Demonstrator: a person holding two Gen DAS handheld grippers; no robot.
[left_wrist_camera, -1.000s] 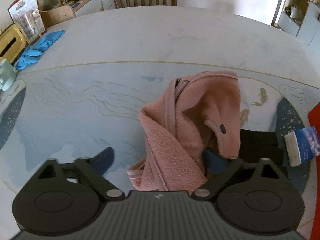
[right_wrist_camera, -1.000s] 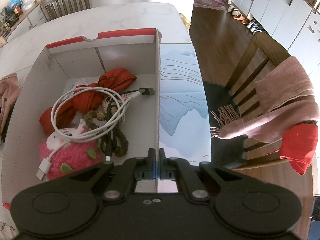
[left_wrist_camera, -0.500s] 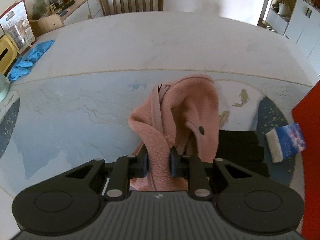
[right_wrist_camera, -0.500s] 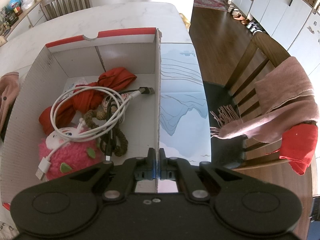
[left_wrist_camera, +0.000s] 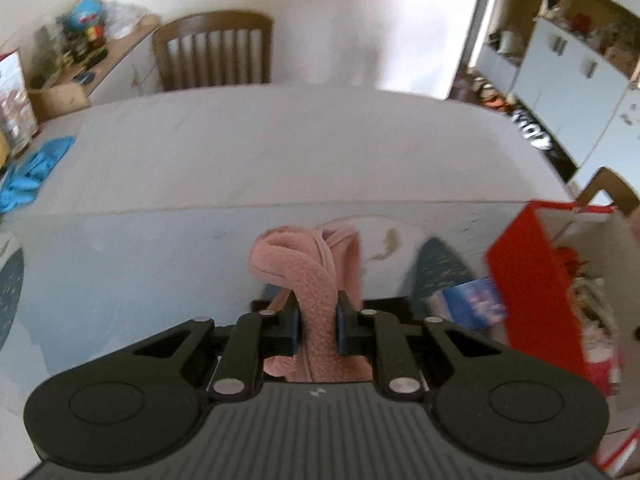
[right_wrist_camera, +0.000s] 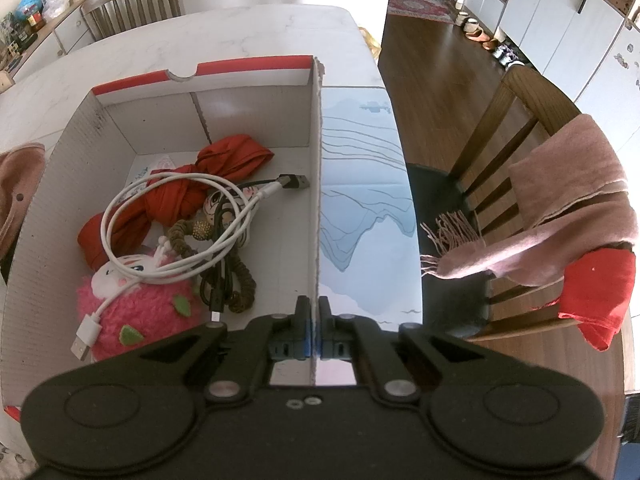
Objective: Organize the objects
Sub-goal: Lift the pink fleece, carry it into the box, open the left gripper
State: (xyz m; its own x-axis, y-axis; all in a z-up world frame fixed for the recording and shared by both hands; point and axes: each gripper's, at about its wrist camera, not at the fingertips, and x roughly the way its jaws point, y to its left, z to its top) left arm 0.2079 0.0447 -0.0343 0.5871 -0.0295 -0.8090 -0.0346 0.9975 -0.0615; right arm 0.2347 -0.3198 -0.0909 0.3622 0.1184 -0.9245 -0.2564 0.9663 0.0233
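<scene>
My left gripper (left_wrist_camera: 317, 322) is shut on a pink fleece garment (left_wrist_camera: 308, 264) and holds it lifted above the table mat; it also shows at the left edge of the right wrist view (right_wrist_camera: 18, 184). A red cardboard box (left_wrist_camera: 532, 280) stands to the right. My right gripper (right_wrist_camera: 313, 322) is shut on the box's right wall (right_wrist_camera: 315, 184). Inside the box lie a red cloth (right_wrist_camera: 192, 196), a white cable (right_wrist_camera: 176, 236), a black cable (right_wrist_camera: 218, 280) and a pink plush toy (right_wrist_camera: 140, 300).
A black cloth (left_wrist_camera: 384, 305) and a blue packet (left_wrist_camera: 474, 302) lie on the mat beside the box. Blue gloves (left_wrist_camera: 28, 176) lie at the table's left. One wooden chair (left_wrist_camera: 212, 54) stands behind the table. Another chair (right_wrist_camera: 516, 184) carries a pink scarf (right_wrist_camera: 560, 216) and red cloth (right_wrist_camera: 596, 292).
My left gripper closed on the pink garment, lifted it off the mat and swung toward the box. My right gripper has held the box wall without moving.
</scene>
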